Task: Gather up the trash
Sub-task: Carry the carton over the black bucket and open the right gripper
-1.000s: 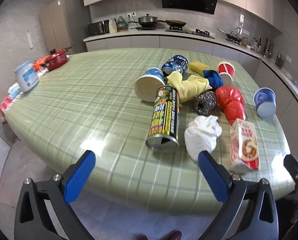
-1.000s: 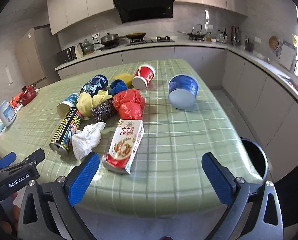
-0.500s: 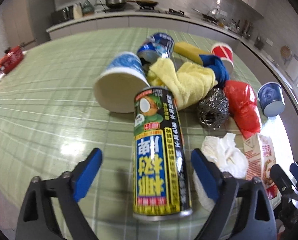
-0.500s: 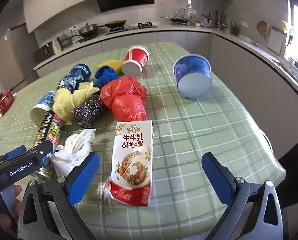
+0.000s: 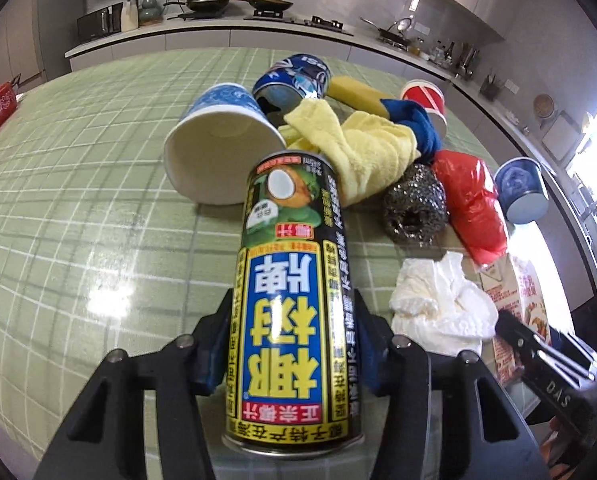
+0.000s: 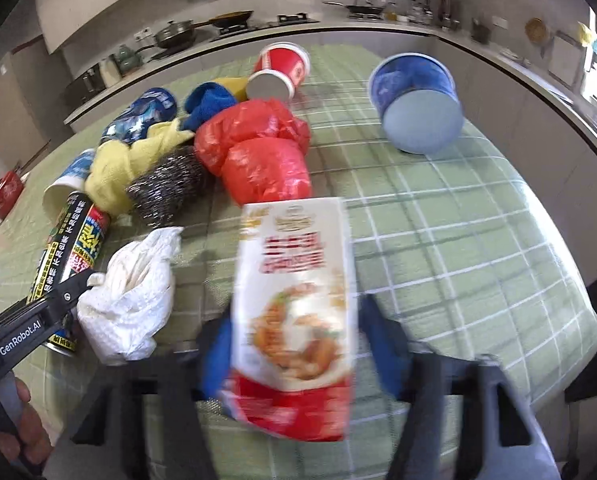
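Observation:
A black and yellow drink can lies on the green checked tablecloth. My left gripper straddles its near half, jaws closing, with the blue pads against both sides of the can. A red and white milk carton lies between the blue fingers of my right gripper. Its jaws are closing and the pads look pressed to the carton's sides, though the view is blurred. A crumpled white tissue lies between can and carton.
Beyond lie a white-blue paper cup, a blue can, a yellow cloth, a blue cloth, a steel scourer, a red bag, a red cup and a blue tub. The table edge is near, right.
Both grippers came down and forward onto the table. The left closed around the drink can. The right closed around the milk carton.

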Demonstrator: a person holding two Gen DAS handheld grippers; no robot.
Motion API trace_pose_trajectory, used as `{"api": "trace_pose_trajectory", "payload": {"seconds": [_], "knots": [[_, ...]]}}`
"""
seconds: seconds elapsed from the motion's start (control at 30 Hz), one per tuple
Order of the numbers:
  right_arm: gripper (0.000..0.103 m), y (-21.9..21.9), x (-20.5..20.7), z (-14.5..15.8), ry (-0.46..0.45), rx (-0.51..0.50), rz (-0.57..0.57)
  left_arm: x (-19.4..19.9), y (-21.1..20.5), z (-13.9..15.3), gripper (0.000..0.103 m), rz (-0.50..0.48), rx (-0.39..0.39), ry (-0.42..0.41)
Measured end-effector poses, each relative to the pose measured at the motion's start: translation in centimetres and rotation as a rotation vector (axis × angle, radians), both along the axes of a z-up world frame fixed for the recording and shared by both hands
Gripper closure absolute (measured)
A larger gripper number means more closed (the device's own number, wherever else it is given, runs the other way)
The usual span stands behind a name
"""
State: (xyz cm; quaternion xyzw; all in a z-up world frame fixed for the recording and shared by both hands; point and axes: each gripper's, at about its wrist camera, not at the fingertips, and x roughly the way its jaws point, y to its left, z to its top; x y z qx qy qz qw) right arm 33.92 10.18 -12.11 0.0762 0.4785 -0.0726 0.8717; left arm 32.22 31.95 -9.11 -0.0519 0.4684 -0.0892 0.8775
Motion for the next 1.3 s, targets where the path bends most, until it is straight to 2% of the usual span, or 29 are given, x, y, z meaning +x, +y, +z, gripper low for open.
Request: {"api": "trace_pose_trajectory", "payload": {"seconds": [0.13, 0.23, 0.47, 0.6, 0.8, 0.97, 1.03, 1.17, 1.3], "knots": [[0.053, 0.0, -0.3, 0.3, -0.011, 0.021, 0.020, -1.0, 0.6, 0.9, 0.050, 0.001, -0.011, -0.022], [0.053, -0.5, -1.3, 1.5, -0.058, 0.015, 0.008, -2.2, 1.0, 2.7, 0.050, -0.002, -0.018, -0.058], [0.053, -5.3, -3.8, 5.5, -0.137, -0.010, -0.085, -2.9, -2.1, 6.2, 0.050, -0.092, -0.065, -0.108], [0.053, -11.1, -5.6, 7.3, -0.164, -0.031, -0.183, -3.0, -6.0, 6.7, 0.050, -0.143, -0.090, -0.117], [0.053, -21.2, -8.1, 7.8, -0.184, -0.041, -0.301, -3.5, -14.0, 7.2, 0.050, -0.202, -0.106, -0.133], [0.053, -31.5, -8.3, 4.8, -0.138, -0.024, -0.316, -3.2, -22.1, 6.0, 0.050, -0.163, -0.114, -0.122], [0.053, -36.1, -7.1, 1.9, -0.074, 0.012, -0.279, -3.2, -24.8, 5.6, 0.050, -0.132, -0.131, -0.104], [0.053, -40.9, -4.9, -2.7, 0.029, 0.050, -0.211, -2.7, -30.1, 4.8, 0.050, -0.093, -0.129, -0.085], [0.053, -43.7, -2.4, -6.9, 0.116, 0.090, -0.135, -1.8, -34.5, 4.2, 0.050, -0.107, -0.115, -0.065]]}}
